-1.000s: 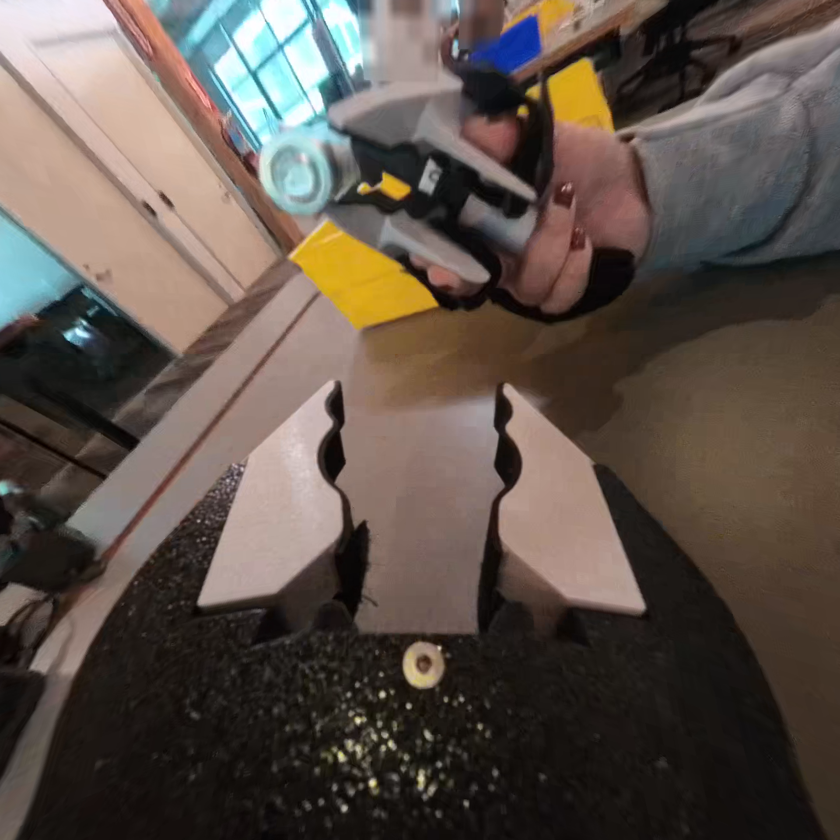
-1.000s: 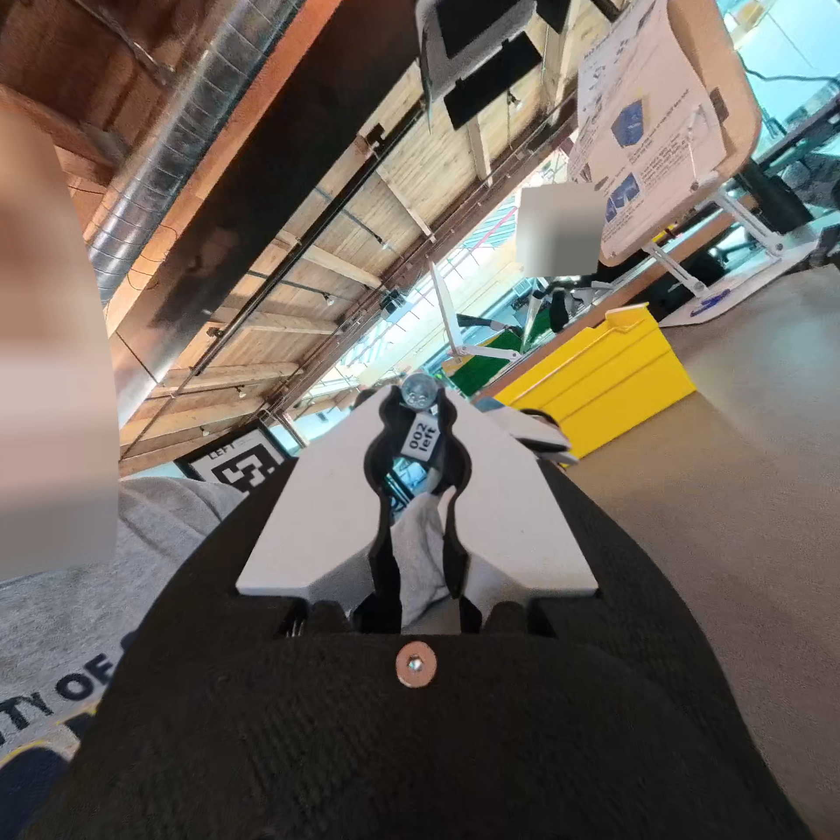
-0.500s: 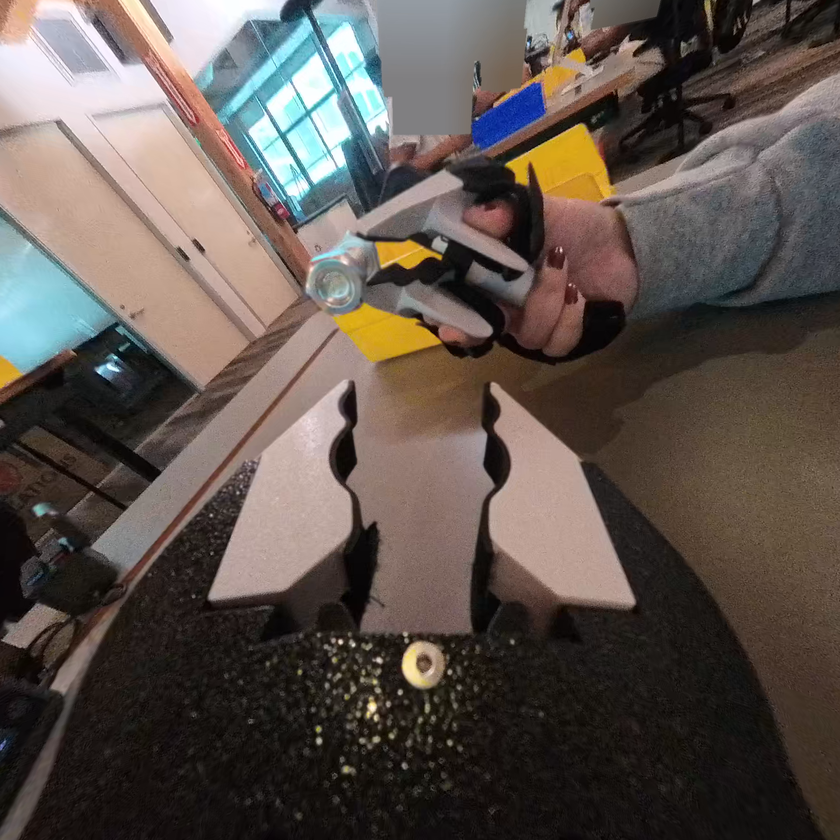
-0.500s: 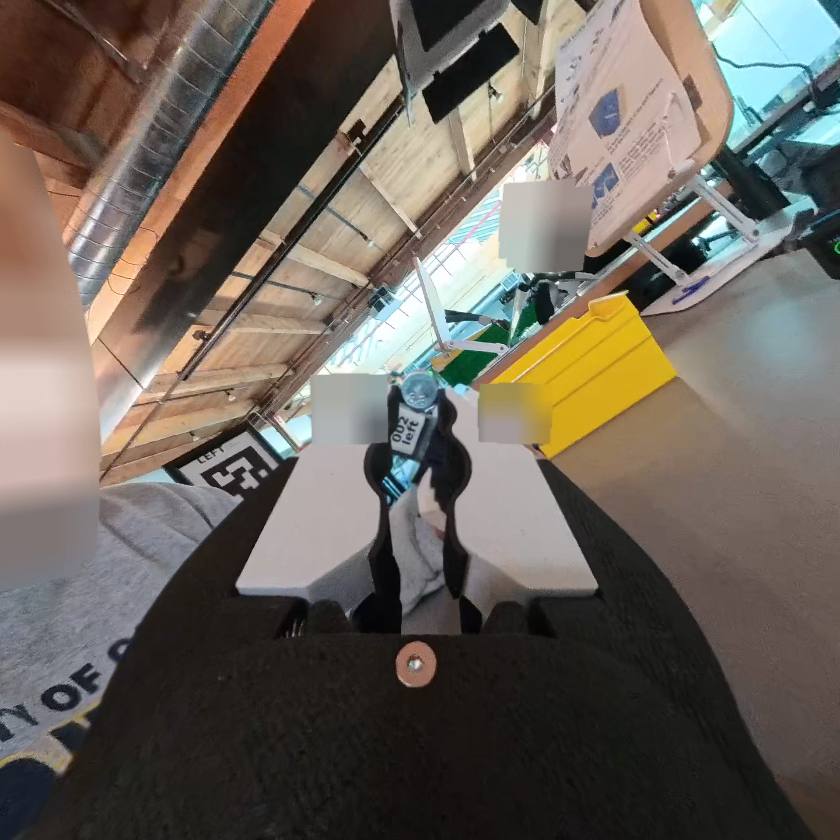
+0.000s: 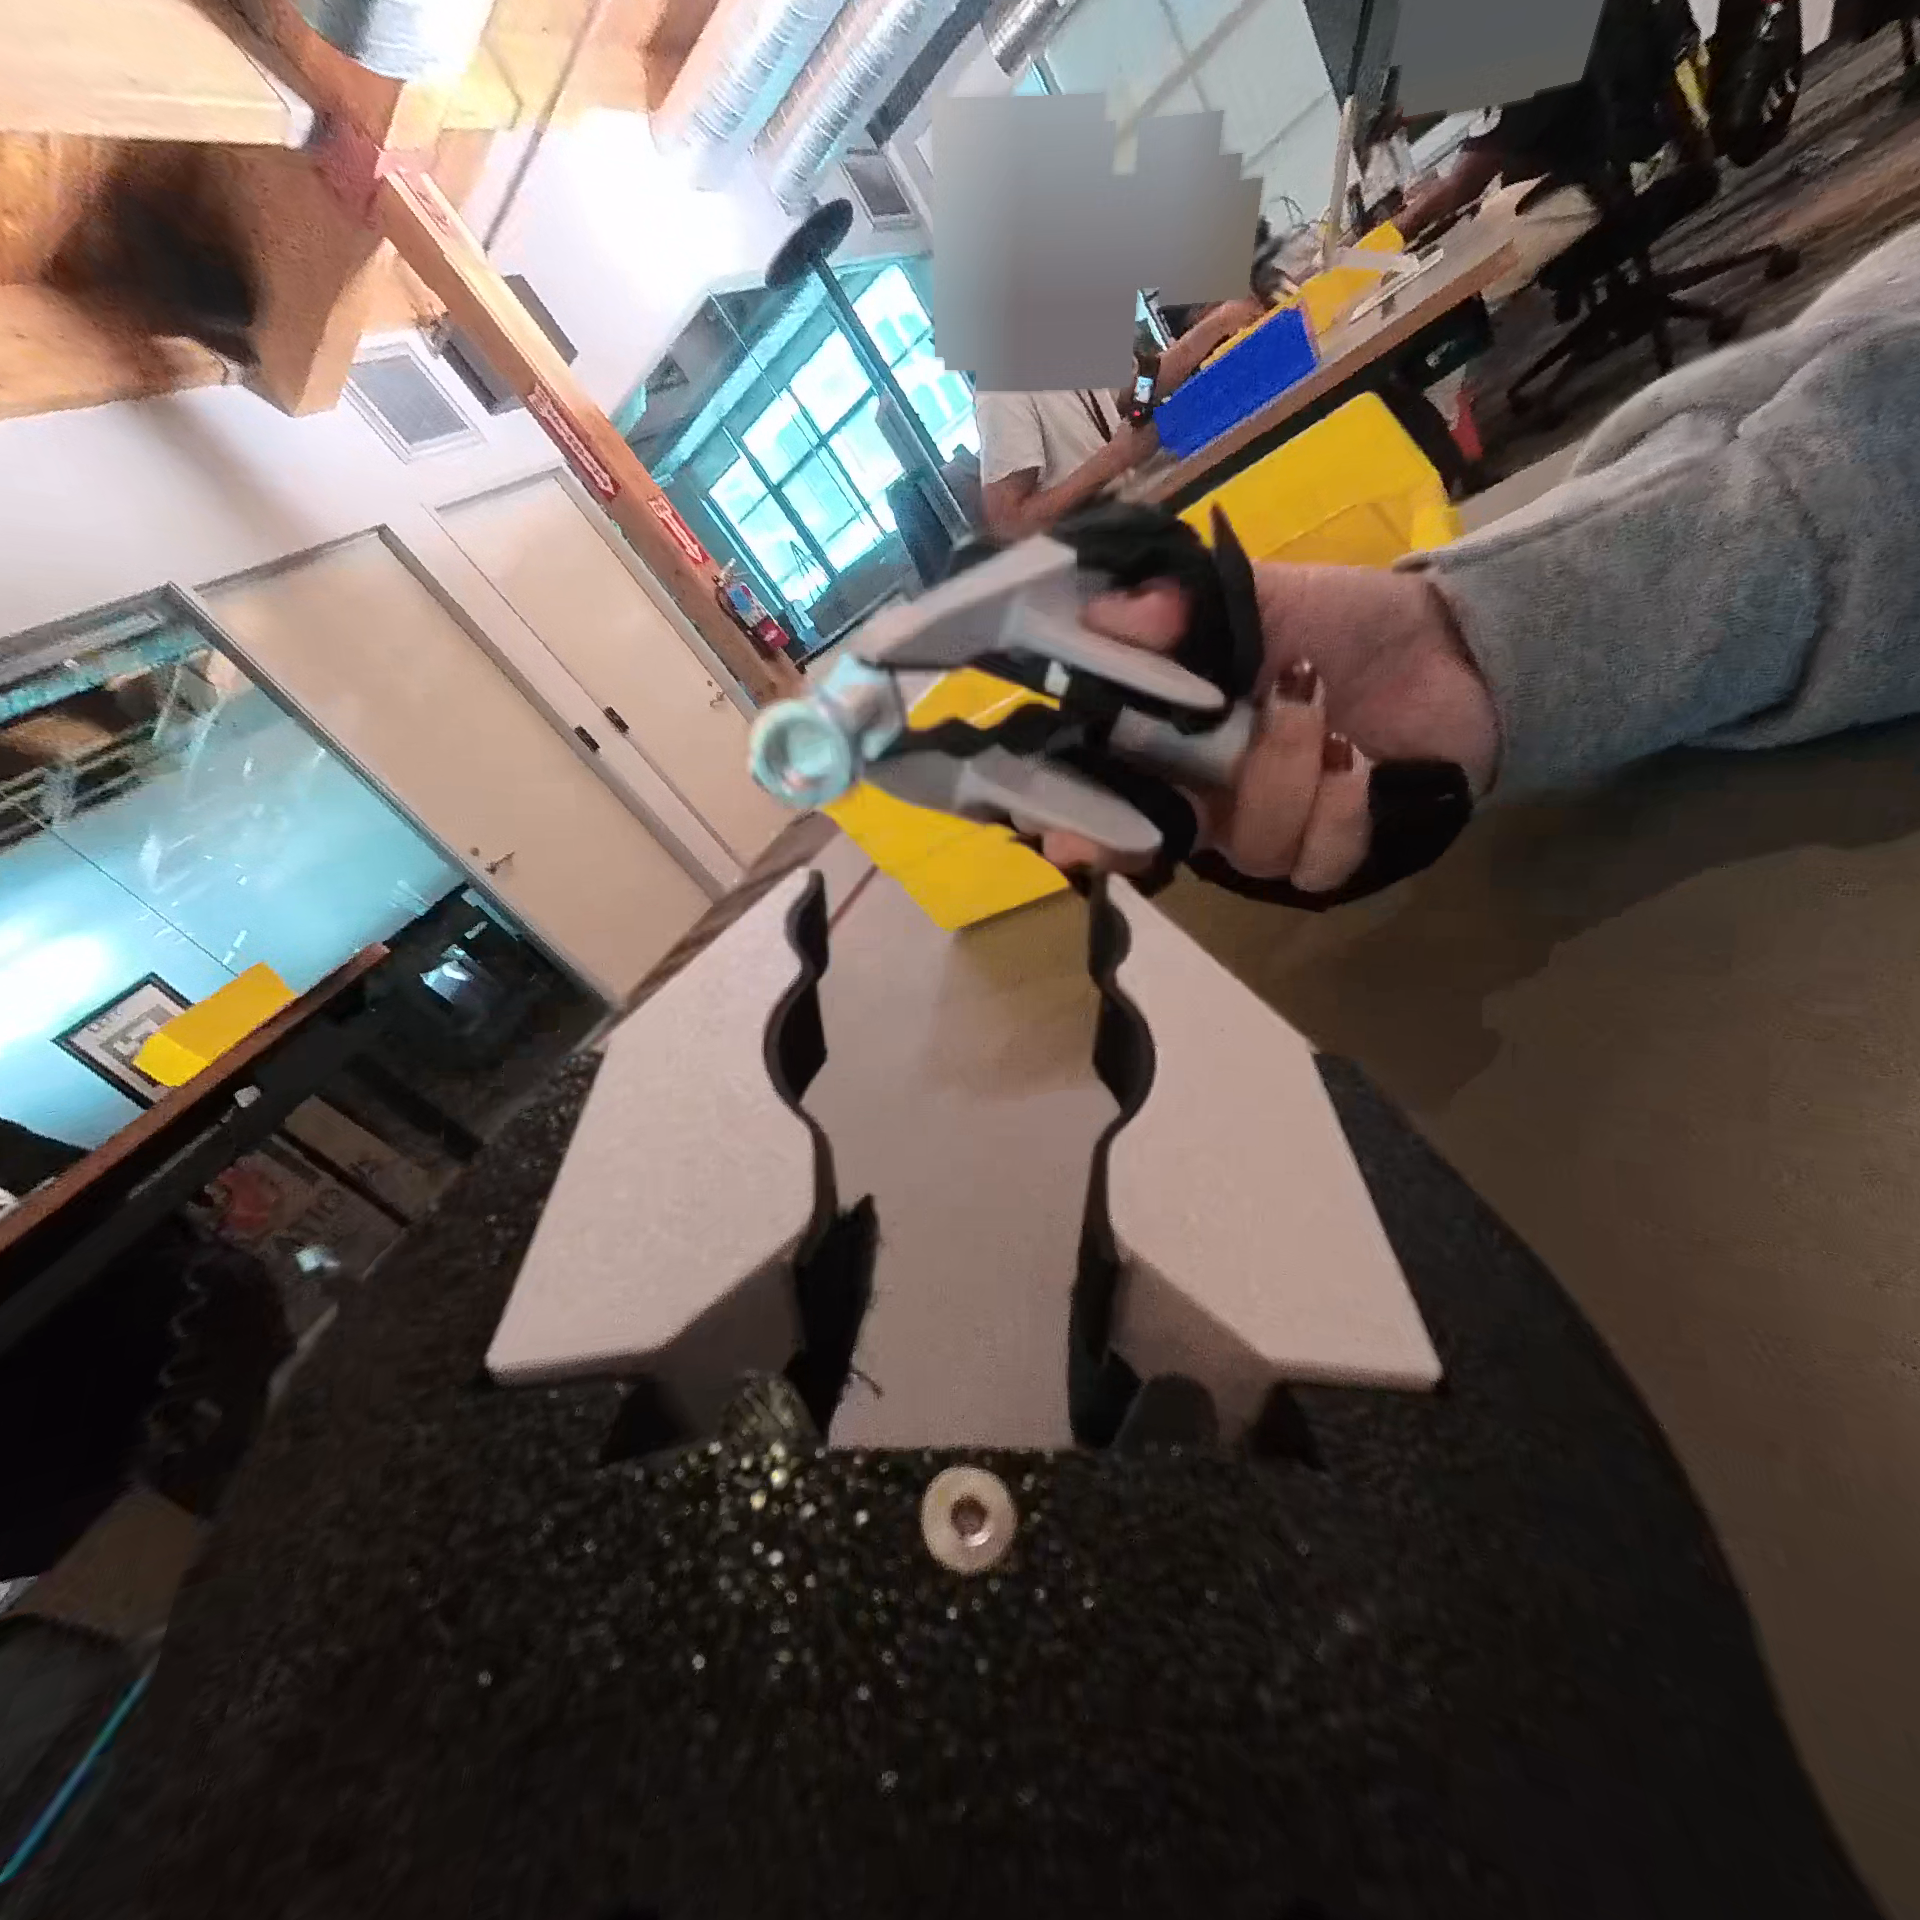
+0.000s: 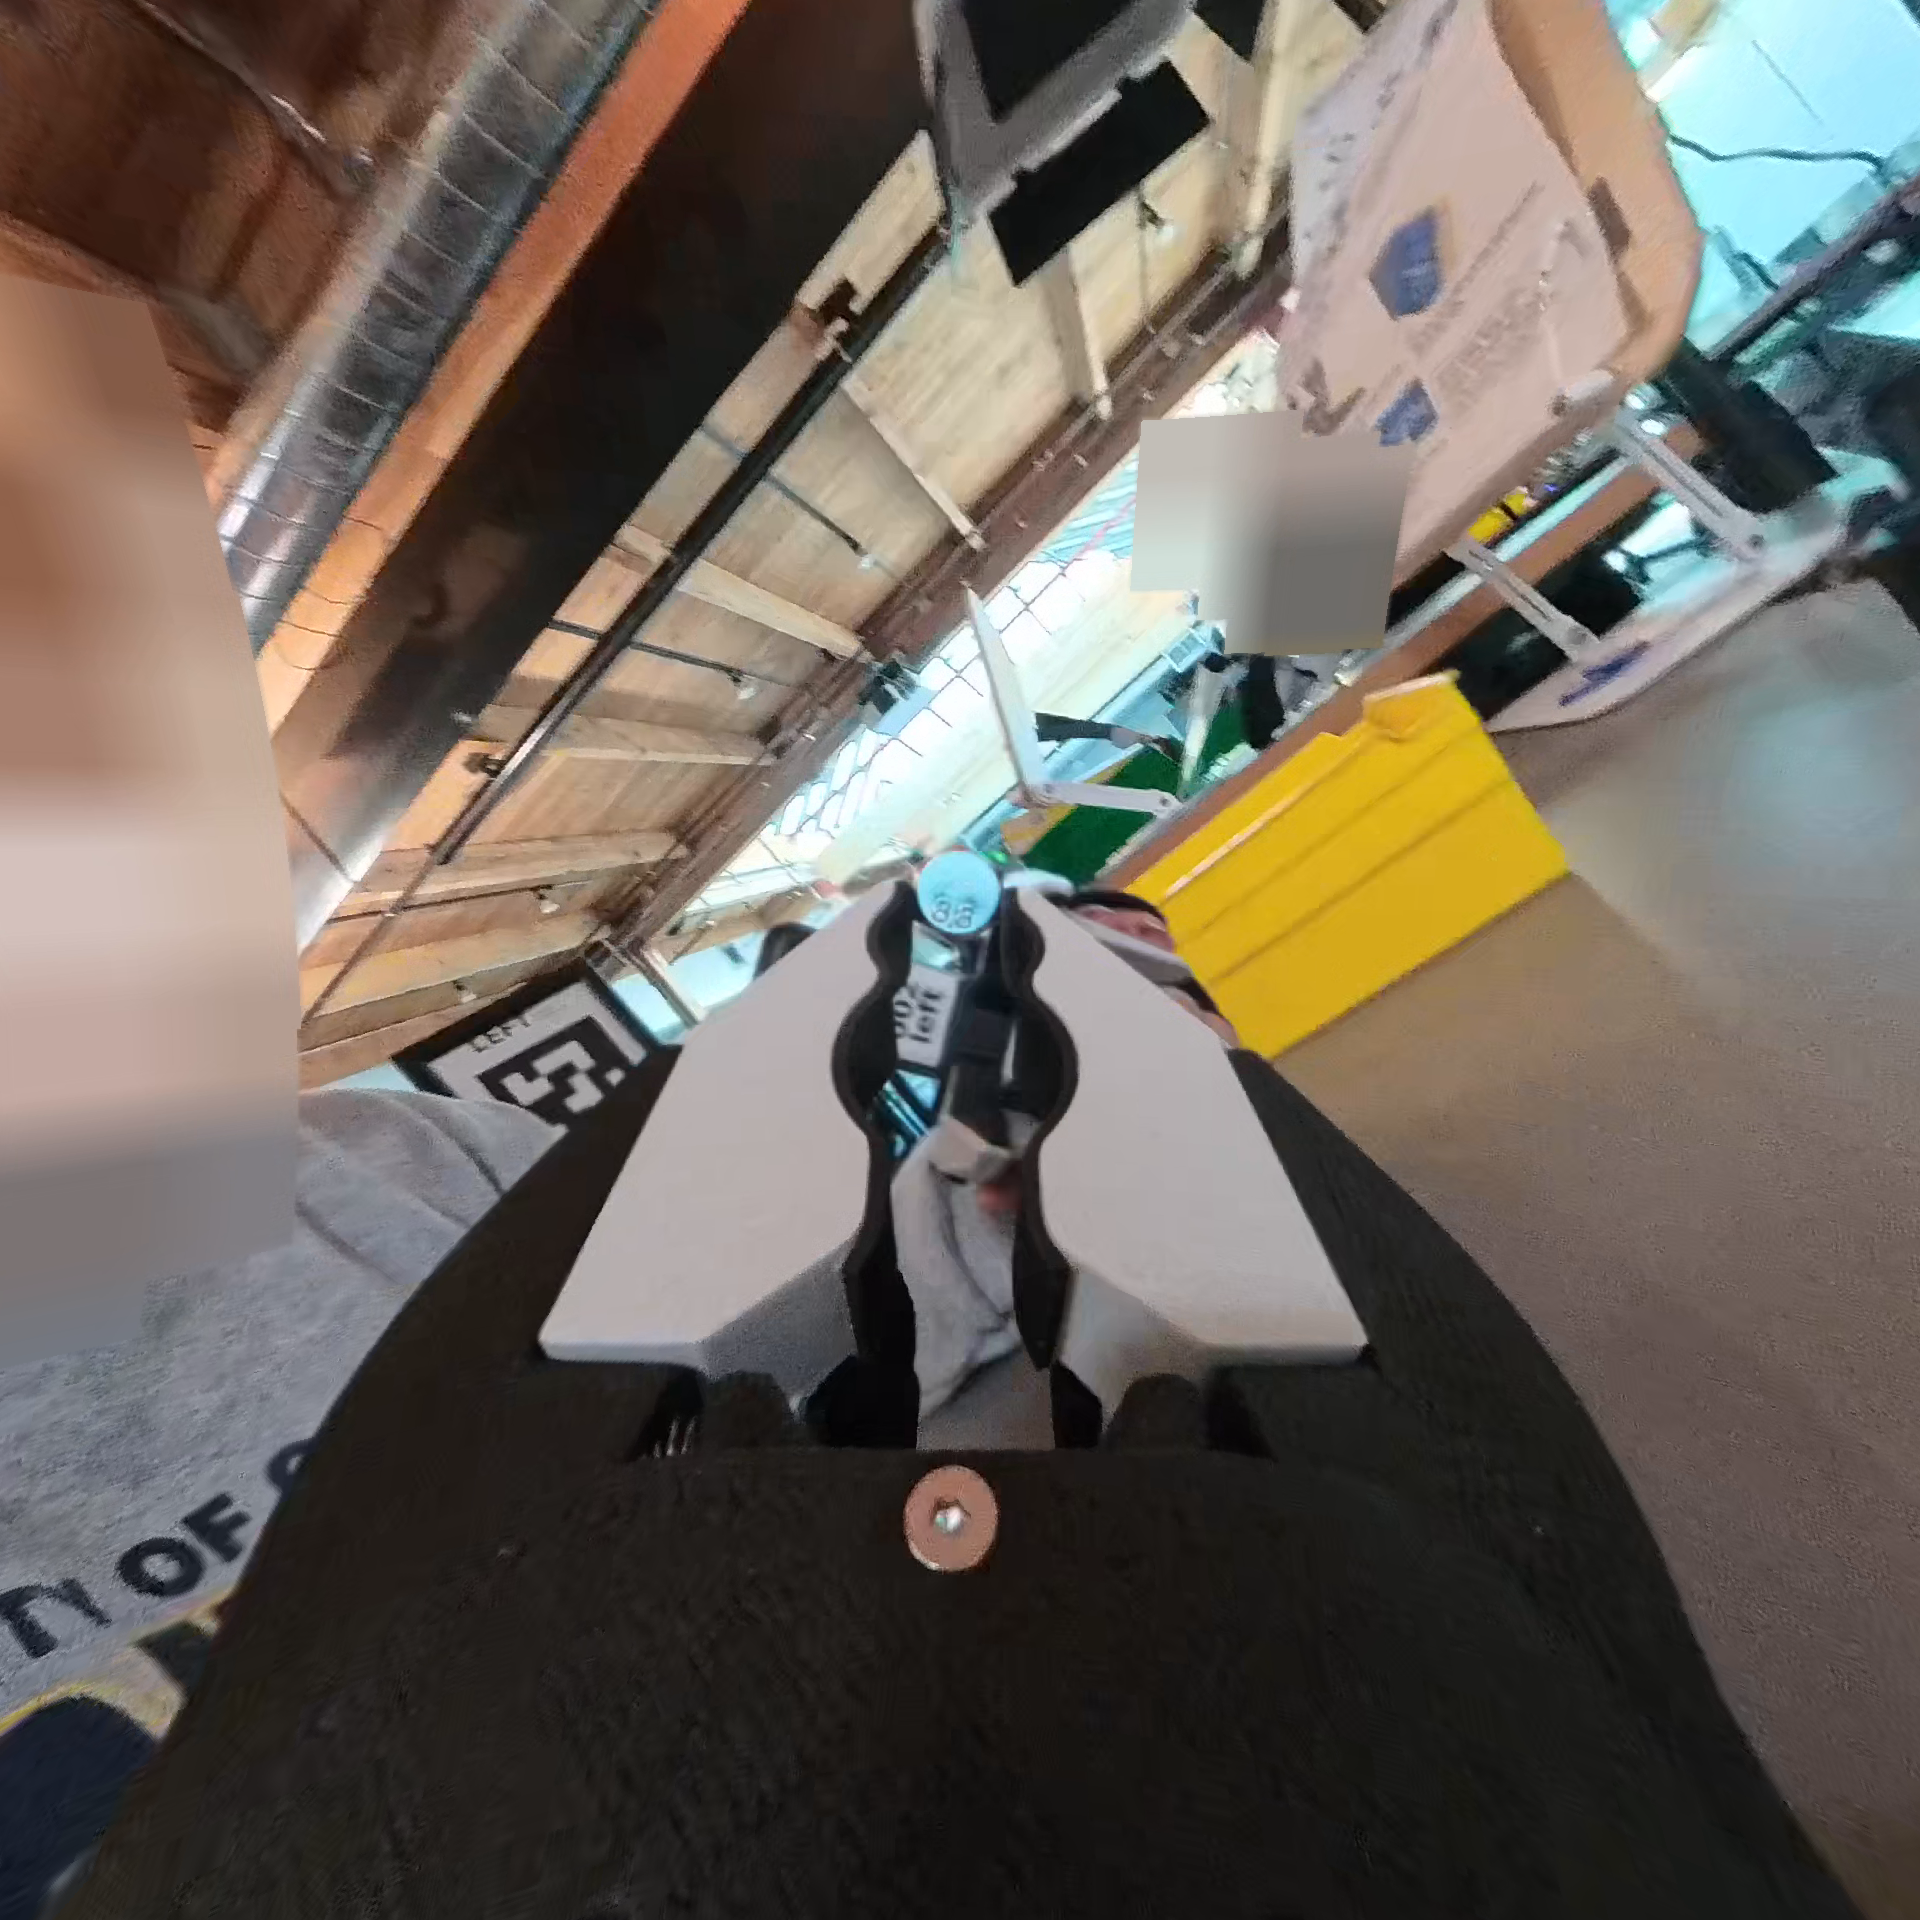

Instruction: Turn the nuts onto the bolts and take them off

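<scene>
Steel bolt [image 5: 831, 727] with its nut [image 5: 798, 746] pinched in the right gripper [image 5: 883, 727], raised above the table [image 5: 1558, 1143]; left gripper [image 5: 961, 1039] gapes empty.
Likely small, rigid, heavy for its size, slick; best gripped across the nut's flats, the head [image 6: 957, 898] clamped firm.

you're in an open workshop-style office: exposed timber ceiling [image 6: 644, 582] with a silver duct [image 6: 395, 281] overhead, long worktables [image 5: 1403, 301] carrying yellow bins [image 5: 1340, 488] and a blue bin [image 5: 1236, 379], glass-walled rooms [image 5: 156, 831], pale doors [image 5: 582, 665], and a poster board on a stand [image 6: 1475, 260].
</scene>
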